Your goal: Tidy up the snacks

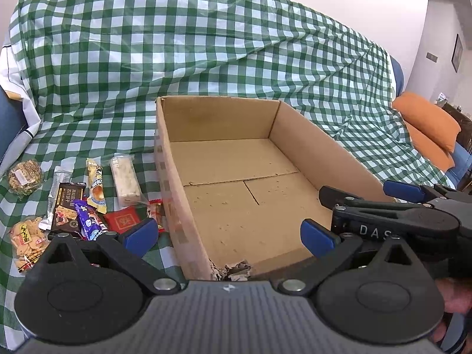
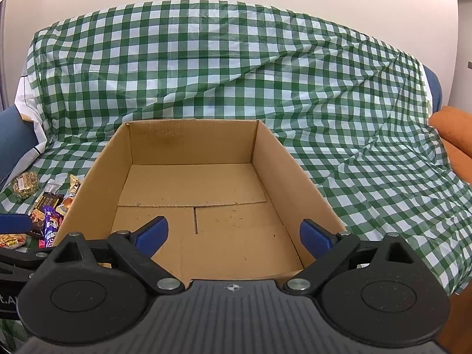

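- Cardboard box [image 1: 236, 194] sits on the green-checked cloth [image 1: 147, 59] draped over what looks like a sofa; its floor is bare, nothing inside yet.
- Snacks [image 1: 73, 203] lie in a loose cluster on the cloth just beside the box's left wall, all outside it. Judged from this, the sorting has not begun; every piece is left to move.
- In the cluster: round seeded cake [image 1: 24, 177] farthest left, silver stick pack [image 1: 54, 194], dark cracker pack [image 1: 66, 209], purple wrapper [image 1: 88, 221], red packet [image 1: 122, 219], white nougat bar [image 1: 125, 178], yellow-wrapped bar [image 1: 96, 187], bag of small biscuits [image 1: 28, 242] nearest the camera.
- Several wrappers overlap or touch, so singling one out may nudge its neighbours.
- Left gripper [image 1: 228, 237] hangs spread wide over the box's near left corner, nothing between the pads.
- Right gripper [image 2: 233, 236] hovers over the near edge of the box, jaws wide apart, holding nothing.
- The two grippers are close together; the right one crosses the left wrist view at lower right.
- The box's left wall stands between snacks and box floor; each item must go over it.
- Torn cardboard at the near corner [image 1: 233, 271].
- Orange cushion [image 1: 427, 124] well off to the right, out of the way.
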`<state>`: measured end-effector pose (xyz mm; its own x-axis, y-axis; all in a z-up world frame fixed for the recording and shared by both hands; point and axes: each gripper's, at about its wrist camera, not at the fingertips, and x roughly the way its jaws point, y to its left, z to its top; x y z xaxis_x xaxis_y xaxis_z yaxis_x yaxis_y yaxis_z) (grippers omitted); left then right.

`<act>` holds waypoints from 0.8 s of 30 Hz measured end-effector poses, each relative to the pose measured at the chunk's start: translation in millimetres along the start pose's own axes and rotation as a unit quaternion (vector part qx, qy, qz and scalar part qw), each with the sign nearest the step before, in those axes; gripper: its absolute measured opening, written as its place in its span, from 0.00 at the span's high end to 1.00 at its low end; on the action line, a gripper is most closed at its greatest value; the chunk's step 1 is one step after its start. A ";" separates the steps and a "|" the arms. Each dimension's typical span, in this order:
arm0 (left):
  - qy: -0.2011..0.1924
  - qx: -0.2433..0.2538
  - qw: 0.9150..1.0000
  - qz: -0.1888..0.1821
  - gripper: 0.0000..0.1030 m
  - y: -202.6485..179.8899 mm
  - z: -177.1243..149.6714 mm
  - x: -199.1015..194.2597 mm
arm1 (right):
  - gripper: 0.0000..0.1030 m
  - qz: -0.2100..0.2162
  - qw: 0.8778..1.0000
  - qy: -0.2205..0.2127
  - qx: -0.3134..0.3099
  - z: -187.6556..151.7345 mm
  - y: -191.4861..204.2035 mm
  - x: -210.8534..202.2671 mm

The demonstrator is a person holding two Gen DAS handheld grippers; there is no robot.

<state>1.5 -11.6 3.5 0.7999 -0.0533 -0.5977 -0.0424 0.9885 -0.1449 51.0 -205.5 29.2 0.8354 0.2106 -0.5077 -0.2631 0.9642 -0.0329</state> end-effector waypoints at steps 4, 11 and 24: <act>0.000 0.000 1.000 -0.001 0.00 -0.3 -0.3 -0.4 | 0.07 0.002 1.000 0.016 0.003 0.0 0.1 1.1; 0.009 -0.005 1.000 -0.010 0.04 -0.7 -0.5 0.4 | 0.18 0.009 1.000 0.005 -0.001 -0.5 1.6 1.0; 0.018 -0.033 0.999 0.011 0.65 20.4 6.4 0.6 | 0.25 -0.004 1.000 0.004 -0.002 -1.1 3.2 -2.7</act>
<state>4.9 9.4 5.3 0.7763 -0.0387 -0.6292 -0.0989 0.9783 -0.1821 47.4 -203.2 29.6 0.8331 0.2023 -0.5148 -0.2591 0.9650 -0.0401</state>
